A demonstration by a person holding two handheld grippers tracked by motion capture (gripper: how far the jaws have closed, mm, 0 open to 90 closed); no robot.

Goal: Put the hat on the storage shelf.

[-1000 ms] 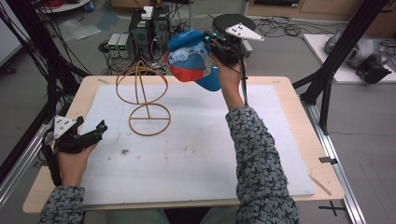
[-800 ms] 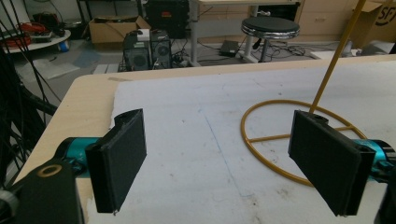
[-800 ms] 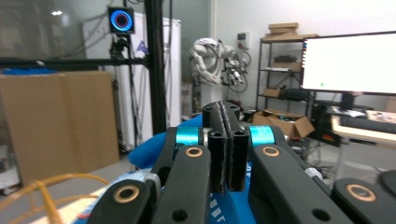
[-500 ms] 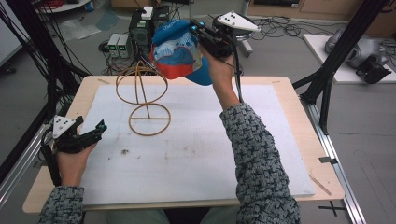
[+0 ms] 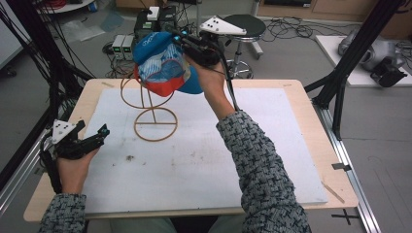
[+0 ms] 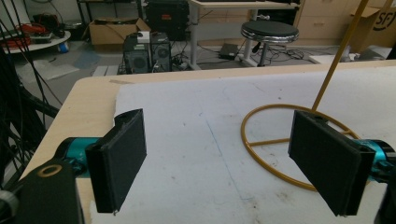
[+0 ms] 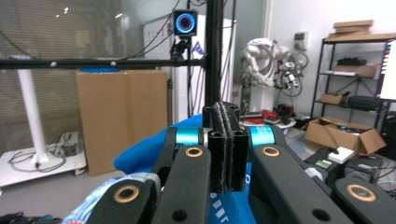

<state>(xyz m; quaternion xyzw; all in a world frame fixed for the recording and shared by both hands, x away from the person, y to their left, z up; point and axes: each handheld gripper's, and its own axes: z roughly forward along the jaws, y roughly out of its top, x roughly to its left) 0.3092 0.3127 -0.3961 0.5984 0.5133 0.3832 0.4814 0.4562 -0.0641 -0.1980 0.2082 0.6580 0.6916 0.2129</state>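
Observation:
A blue, red and white cap (image 5: 163,68) hangs in the air from my right gripper (image 5: 182,41), which is shut on its blue edge. The cap covers the top loop of a yellow wire stand (image 5: 155,124); the stand's ring base sits on the white mat. Whether the cap touches the loop is hidden. In the right gripper view the jaws of the right gripper (image 7: 222,112) press together above the blue cap (image 7: 144,151). My left gripper (image 5: 99,133) rests at the table's left edge, open and holding nothing. In its own view the left gripper (image 6: 219,140) faces the stand (image 6: 332,70).
A white mat (image 5: 218,145) covers most of the wooden table (image 5: 311,107). Black frame posts (image 5: 340,82) rise at both sides of the table. A stool (image 5: 243,24) and electronic boxes (image 5: 124,46) stand on the floor beyond the far edge.
My right gripper has carried the cap to the left and a little farther away, over the top of the wire stand. The left gripper has stayed where it was.

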